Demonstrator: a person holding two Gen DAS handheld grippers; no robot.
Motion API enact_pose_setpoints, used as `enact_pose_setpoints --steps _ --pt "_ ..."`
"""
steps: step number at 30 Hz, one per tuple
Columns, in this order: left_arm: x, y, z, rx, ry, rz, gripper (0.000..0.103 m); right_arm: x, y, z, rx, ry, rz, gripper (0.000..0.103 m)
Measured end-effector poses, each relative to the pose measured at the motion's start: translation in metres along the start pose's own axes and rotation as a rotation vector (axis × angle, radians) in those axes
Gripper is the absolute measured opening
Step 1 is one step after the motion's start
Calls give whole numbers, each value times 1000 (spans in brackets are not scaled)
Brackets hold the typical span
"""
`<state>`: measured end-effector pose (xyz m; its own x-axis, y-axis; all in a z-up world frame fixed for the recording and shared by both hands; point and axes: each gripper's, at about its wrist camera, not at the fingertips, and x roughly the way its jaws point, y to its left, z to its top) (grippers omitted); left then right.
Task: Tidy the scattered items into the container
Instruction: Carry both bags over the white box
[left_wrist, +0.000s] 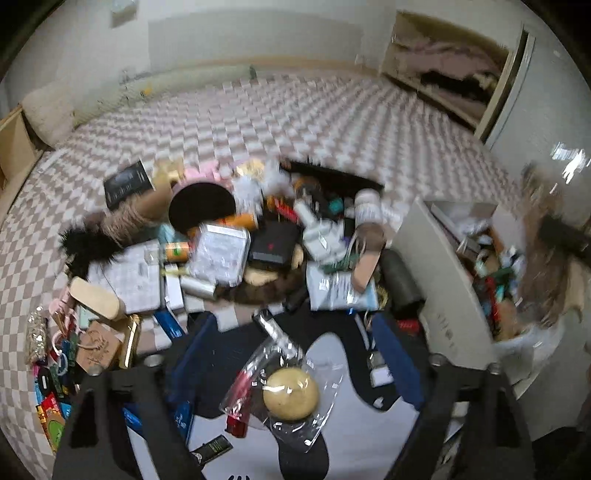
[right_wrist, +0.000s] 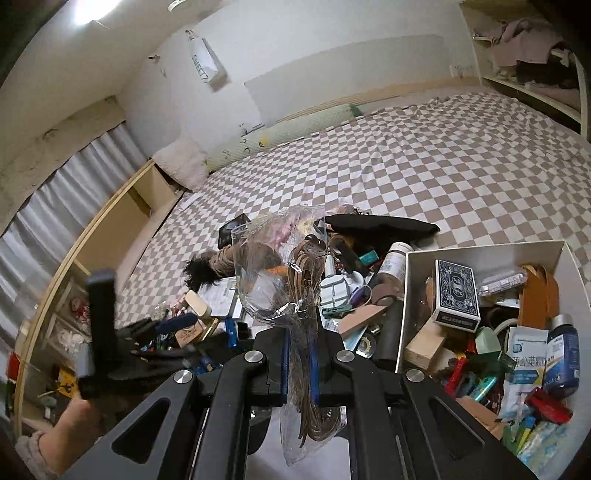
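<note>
Left gripper (left_wrist: 291, 373) spreads wide at the bottom of the frame, a clear bag (left_wrist: 284, 387) holding a tan ball (left_wrist: 291, 394) lying between its fingers. Above it, mid-frame, sprawls a blurred heap of clutter (left_wrist: 229, 243) on the checkered bedspread (left_wrist: 295, 122). At right stands the white box (left_wrist: 443, 280), already crowded with bits.

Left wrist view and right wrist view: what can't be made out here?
- Left wrist view: motion blur smears the white container; its contents are unreadable.
- Left gripper: fingertips cut off by the bottom edge.
- Right wrist view: the clear bag in the right gripper screens the pile behind.
</note>
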<state>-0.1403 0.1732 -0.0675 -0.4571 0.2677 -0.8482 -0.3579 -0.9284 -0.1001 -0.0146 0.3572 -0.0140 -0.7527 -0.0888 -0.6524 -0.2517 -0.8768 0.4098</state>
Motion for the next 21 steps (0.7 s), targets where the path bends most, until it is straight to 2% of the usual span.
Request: enact_pose_setpoints --steps 4,6,9,13,21 --pt "38 -4 -19 87 121 43 89 -1 -2 -1 1 4 6 9" --pt "57 -5 -31 140 181 79 100 -1 -2 -1 -1 6 10 9" --pt "73 -5 -41 160 228 96 101 1 -2 -1 -9 13 16 9" --pt "87 -8 -45 193 259 87 102 3 -2 -1 -11 19 24 10" --pt "112 -35 -69 452 373 18 102 6 -2 -3 -12 40 29 10"
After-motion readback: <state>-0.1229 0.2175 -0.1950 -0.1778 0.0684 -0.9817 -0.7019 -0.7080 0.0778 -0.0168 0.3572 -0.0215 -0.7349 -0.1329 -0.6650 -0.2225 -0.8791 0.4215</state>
